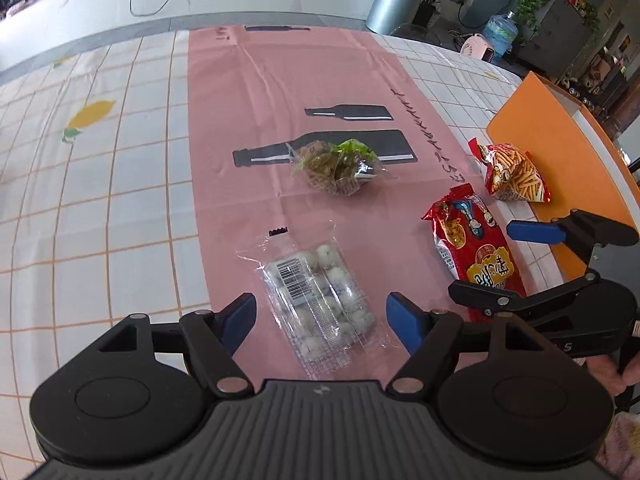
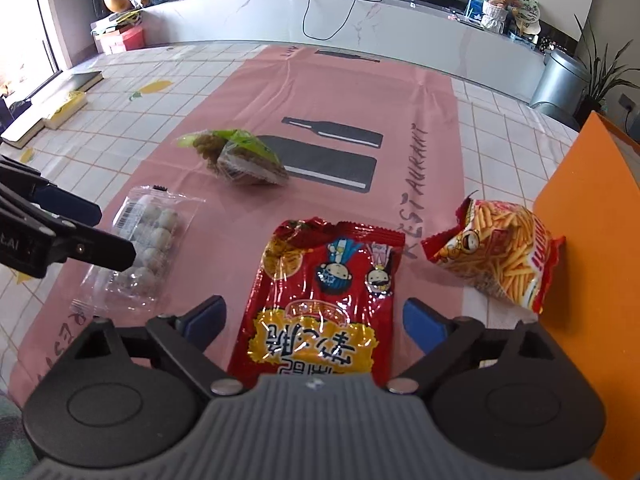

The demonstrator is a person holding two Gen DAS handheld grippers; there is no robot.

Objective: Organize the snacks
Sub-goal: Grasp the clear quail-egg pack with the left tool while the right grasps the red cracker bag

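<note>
A bench [image 2: 500, 120] in checked cloth is carrying a pink mat [image 2: 248, 92]. Lying on the mat are a clear pack [image 2: 148, 240], a green pack [image 2: 240, 156] and a red bag [image 2: 320, 300]; a fries bag [image 2: 504, 252] is leaning against an orange box [image 2: 592, 260].

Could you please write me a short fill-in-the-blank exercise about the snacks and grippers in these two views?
1. The left gripper, jaws open, straddles a clear packet of ____ balls.
2. The right gripper, jaws open, straddles the large ____ snack bag.
3. The bag printed with fries leans against an ____ box.
4. The green-wrapped snack lies on the ____ mat.

Missing words: white; red; orange; pink
</note>
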